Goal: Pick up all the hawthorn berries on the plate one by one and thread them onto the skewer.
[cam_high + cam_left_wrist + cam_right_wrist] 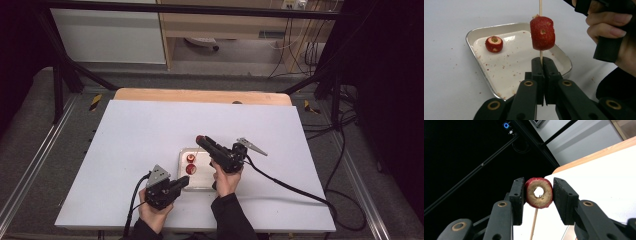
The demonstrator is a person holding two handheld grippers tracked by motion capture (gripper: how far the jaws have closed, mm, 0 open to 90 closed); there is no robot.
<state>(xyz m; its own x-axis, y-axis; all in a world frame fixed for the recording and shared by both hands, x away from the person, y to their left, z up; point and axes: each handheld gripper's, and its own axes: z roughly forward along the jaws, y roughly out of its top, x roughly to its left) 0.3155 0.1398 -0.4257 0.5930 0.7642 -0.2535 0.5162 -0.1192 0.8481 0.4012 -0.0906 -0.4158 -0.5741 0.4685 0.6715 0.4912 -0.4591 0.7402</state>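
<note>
My left gripper [541, 60] is shut on the lower end of a thin wooden skewer [540, 7] and holds it upright over a white tray [474, 32]. One red fruit piece [542, 32] is threaded on the skewer. A second red piece [494, 44] lies loose in the tray. My right gripper [537, 185] is shut on a cored, ring-shaped red fruit piece [543, 199], with the skewer [534, 225] just below it. From above, the left gripper [186, 181] sits at the tray's [204, 172] near left corner, and the right gripper [201, 139] hovers over its far edge.
The tray sits near the front middle of a white table [140, 140] and is scattered with red crumbs. The right gripper's cable [290, 185] trails across the table to the right. A wooden strip [200, 95] borders the far edge, with black frame bars beyond it.
</note>
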